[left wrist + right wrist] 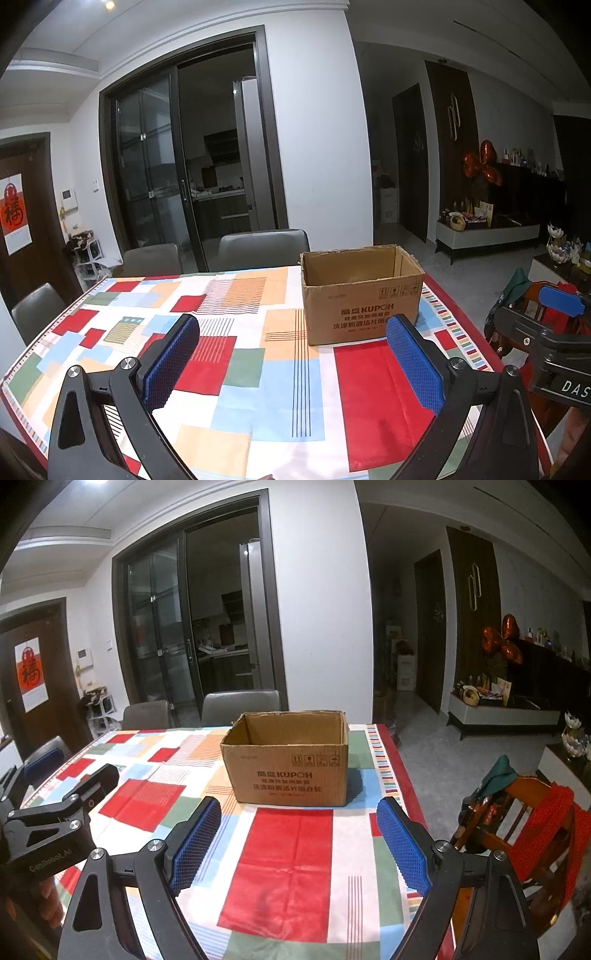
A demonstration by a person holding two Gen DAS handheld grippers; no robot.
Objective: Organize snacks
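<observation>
An open brown cardboard box [360,295] [288,764] stands upright on the table near its far right edge; what shows of its inside is bare cardboard. No snacks are in view. My left gripper [293,356] hovers open over the tablecloth, short of the box and to its left, nothing between its blue pads. My right gripper [299,840] is open too, nothing between its pads, directly in front of the box. Each gripper shows at the edge of the other's view: the right gripper [554,332] and the left gripper [55,805].
The table [391,760] wears a patchwork cloth of red, blue, green and orange blocks. Grey chairs [262,245] line its far and left sides. A wooden chair [517,827] draped with red and green cloth stands close on the right. Glass sliding doors lie beyond.
</observation>
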